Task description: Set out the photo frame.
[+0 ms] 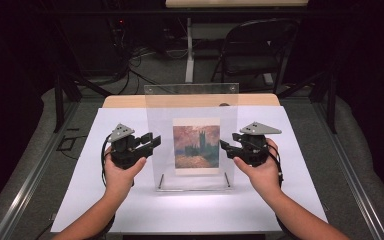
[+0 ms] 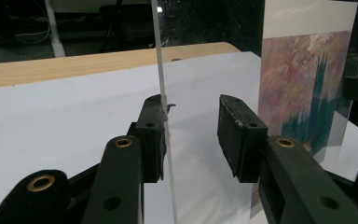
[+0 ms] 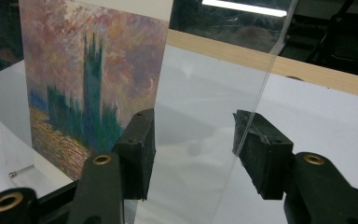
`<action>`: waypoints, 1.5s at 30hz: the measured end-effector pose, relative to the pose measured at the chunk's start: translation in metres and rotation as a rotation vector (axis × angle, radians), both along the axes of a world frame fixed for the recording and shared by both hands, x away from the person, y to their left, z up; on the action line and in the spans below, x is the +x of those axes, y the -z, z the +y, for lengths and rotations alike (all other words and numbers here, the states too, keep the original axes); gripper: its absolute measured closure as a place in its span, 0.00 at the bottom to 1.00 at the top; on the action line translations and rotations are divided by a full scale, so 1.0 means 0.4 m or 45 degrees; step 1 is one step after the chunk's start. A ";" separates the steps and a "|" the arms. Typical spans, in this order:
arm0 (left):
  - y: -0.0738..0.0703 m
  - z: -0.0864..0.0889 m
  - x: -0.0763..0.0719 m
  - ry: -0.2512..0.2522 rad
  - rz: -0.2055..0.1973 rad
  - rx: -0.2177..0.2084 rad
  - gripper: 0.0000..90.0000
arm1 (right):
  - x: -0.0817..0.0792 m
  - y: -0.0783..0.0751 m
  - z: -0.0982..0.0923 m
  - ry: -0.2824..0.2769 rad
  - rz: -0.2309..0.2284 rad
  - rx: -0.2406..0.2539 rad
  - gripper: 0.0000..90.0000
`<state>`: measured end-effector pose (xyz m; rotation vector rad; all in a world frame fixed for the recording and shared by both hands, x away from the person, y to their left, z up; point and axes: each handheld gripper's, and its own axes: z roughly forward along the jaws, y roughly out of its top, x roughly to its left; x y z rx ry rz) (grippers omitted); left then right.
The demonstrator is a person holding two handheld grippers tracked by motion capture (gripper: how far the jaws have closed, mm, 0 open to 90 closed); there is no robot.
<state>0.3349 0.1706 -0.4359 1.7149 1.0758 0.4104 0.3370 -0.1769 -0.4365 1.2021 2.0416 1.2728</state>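
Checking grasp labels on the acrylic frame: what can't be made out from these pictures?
- Left gripper pad contact: left gripper view, panel edge against one pad, other pad apart.
- Right gripper contact: right gripper view, clear panel edge faint.
- Frame's rear foot: high view, painting print covers it.

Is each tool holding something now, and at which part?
Nothing is firmly held yet. The left tool straddles the acrylic frame at its left edge, the right tool at its right edge; the jaws stand apart.
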 end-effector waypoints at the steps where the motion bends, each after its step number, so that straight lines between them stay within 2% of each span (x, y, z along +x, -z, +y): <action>1: 0.000 0.001 -0.003 0.004 -0.001 -0.002 0.70 | -0.004 0.000 0.000 -0.002 -0.011 -0.001 0.54; 7: 0.000 0.005 -0.024 0.014 -0.005 -0.009 0.71 | -0.028 0.004 -0.003 -0.011 -0.039 -0.007 0.55; 15: 0.009 0.008 -0.050 0.033 -0.030 -0.029 0.70 | -0.055 0.006 -0.011 -0.023 -0.044 0.018 0.58; 18: 0.010 0.011 -0.060 0.048 -0.034 -0.027 0.70 | -0.064 0.008 -0.014 -0.028 -0.041 0.046 0.60; 24: 0.013 0.023 -0.072 0.091 -0.016 -0.060 0.70 | -0.083 0.012 -0.021 -0.044 -0.041 0.071 0.61; 28: 0.014 0.022 -0.083 0.095 -0.021 -0.057 0.70 | -0.092 0.014 -0.023 -0.052 -0.053 0.067 0.61; 35: 0.017 0.025 -0.099 0.113 -0.038 -0.047 0.70 | -0.110 0.021 -0.032 -0.071 -0.063 0.096 0.63; 38: 0.021 0.026 -0.107 0.110 -0.050 -0.064 0.70 | -0.118 0.022 -0.032 -0.071 -0.074 0.097 0.63; 45: 0.021 0.023 -0.104 0.105 -0.056 -0.047 0.70 | -0.115 0.026 -0.032 -0.066 -0.088 0.101 0.63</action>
